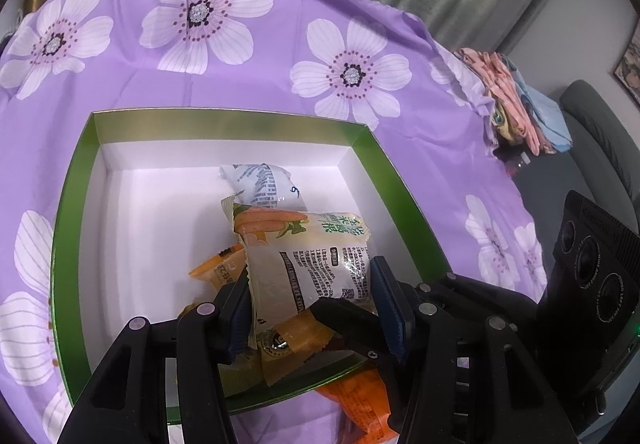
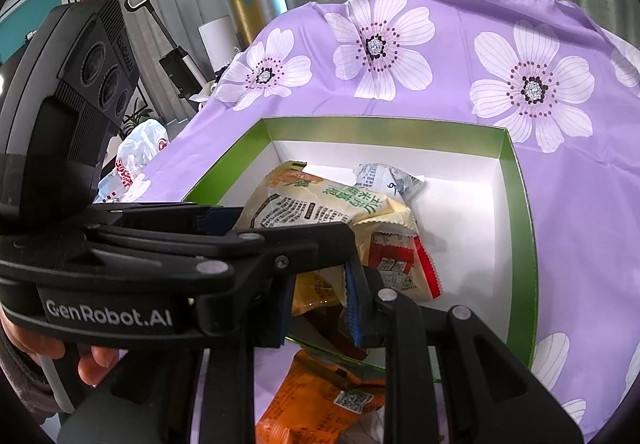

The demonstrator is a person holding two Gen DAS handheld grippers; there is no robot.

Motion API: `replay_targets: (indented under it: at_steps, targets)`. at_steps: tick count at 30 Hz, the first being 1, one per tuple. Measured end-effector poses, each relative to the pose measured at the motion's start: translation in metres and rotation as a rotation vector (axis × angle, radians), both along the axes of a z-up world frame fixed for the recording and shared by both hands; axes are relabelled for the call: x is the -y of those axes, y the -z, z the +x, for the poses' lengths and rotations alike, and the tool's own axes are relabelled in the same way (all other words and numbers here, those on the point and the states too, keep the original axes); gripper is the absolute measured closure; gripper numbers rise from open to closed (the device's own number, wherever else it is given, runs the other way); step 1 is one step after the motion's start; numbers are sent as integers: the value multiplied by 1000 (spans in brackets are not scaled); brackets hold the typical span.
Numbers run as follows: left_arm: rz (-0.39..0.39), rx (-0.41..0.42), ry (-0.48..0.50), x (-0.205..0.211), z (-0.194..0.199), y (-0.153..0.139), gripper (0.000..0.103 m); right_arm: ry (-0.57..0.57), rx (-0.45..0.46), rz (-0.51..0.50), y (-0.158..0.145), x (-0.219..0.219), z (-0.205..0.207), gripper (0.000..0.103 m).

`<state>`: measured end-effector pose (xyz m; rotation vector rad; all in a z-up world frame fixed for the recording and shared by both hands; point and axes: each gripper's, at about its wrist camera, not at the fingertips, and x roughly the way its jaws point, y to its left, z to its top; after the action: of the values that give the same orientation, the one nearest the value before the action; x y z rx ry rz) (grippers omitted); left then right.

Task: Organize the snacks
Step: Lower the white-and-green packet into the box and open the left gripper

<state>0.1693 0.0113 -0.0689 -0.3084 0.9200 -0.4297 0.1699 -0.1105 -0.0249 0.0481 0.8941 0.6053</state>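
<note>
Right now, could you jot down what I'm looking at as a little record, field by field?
Surface: purple flowered cloth
Container: green-rimmed box, white inside
Left gripper: shut on cream carrot packet, over the box
Right gripper: shut on yellow-orange packet at the box's near edge
Also in box: white-blue packet, red-white packet
Outside box: orange packet on the cloth, near side

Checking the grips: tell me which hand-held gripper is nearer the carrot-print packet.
Left. The left hand-held gripper clamps the carrot-print packet over the green box; the right hand-held gripper sits beside its near edge, shut on a yellow-orange wrapper.
</note>
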Motion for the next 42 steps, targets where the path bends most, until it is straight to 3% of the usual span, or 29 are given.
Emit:
replay_targets:
  at_steps: [25,33,35,37,39,42]
  targets:
    - [13,-3,-20,-1,2,3,49,-1,-12,-7,1,0,1,77]
    - [71,11,-42,1,-1,-2,46,0,-11,-16,0,-2,0,77]
    - [86,11,-58,-1,-2,-4,33,5,-6,-23,-2,-2,-2,75]
    - [92,16,-68,-3,-4,-6,26,14,0,-27,-4,0,-3,66]
    - [99,25,-80,-5,-6,-10,25,24,8,-31,-8,2,-5,63]
    - [111,39,-96,-7,-12,-17,22,50,22,-36,-14,6,-9,49]
